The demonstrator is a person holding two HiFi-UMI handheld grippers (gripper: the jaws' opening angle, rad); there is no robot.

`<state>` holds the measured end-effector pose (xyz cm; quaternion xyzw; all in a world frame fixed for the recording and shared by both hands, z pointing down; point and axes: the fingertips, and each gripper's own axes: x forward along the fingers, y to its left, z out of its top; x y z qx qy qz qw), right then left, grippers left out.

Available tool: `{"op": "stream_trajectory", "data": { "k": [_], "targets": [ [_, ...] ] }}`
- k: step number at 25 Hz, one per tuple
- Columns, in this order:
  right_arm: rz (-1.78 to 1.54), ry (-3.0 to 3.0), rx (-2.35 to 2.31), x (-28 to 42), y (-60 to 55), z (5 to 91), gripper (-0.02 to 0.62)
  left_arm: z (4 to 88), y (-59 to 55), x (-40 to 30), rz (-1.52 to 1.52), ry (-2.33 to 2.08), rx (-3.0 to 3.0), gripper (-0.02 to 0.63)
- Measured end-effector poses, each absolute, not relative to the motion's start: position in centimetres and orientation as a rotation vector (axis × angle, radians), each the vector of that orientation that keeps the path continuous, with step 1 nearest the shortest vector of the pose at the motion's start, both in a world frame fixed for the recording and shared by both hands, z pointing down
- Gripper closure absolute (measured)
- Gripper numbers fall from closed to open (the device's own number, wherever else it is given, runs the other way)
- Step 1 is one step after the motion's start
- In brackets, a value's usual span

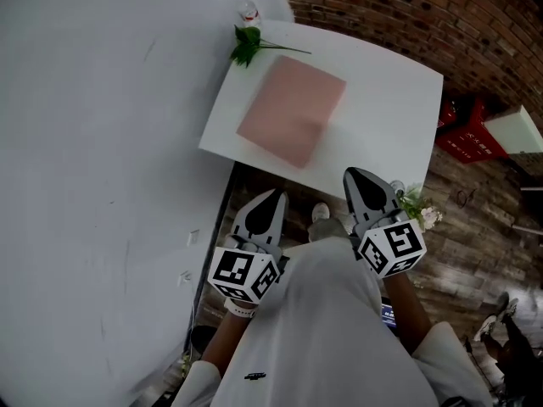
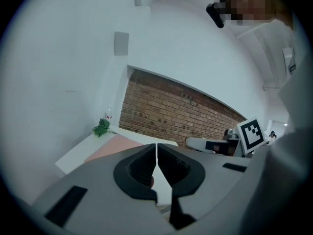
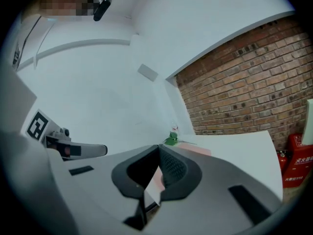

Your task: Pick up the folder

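Observation:
A pink folder [image 1: 293,110] lies flat on a white table [image 1: 390,83], toward its left side. My left gripper [image 1: 273,195] and right gripper [image 1: 356,175] hang side by side short of the table's near edge, above the floor, both pointing at the table. Each is shut with nothing between its jaws. In the left gripper view the folder [image 2: 110,148] shows beyond the closed jaws [image 2: 156,148]. Past the closed jaws [image 3: 159,148] in the right gripper view, only a pink strip of the folder [image 3: 198,151] shows.
A green plant sprig [image 1: 248,45] and a small clear bottle [image 1: 248,11] sit at the table's far left corner. A white wall [image 1: 102,142] runs along the left, a brick wall [image 1: 407,7] behind. A red crate [image 1: 467,134] stands right of the table.

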<state>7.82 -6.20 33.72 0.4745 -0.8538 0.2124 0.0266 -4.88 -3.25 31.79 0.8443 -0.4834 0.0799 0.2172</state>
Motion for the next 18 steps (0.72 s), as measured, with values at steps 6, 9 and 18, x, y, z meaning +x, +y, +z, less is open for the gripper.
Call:
{"op": "stream_trajectory", "data": {
  "k": [6, 9, 18],
  "targets": [
    [0.660, -2.627, 1.442, 7.1, -8.0, 34.1, 0.589, 32.2, -4.9, -5.8, 0.245, -1.354, 2.298, 0.580],
    [0.653, -2.616, 1.458, 7.3, -8.7, 34.2, 0.589, 32.1, -5.8, -5.6, 0.256, -1.338, 2.322, 0.580],
    [0.663, -2.542, 1.515, 6.9, -10.4, 34.6, 0.589, 32.2, -8.6, -6.0, 0.263, -1.261, 2.352, 0.580]
  ]
}}
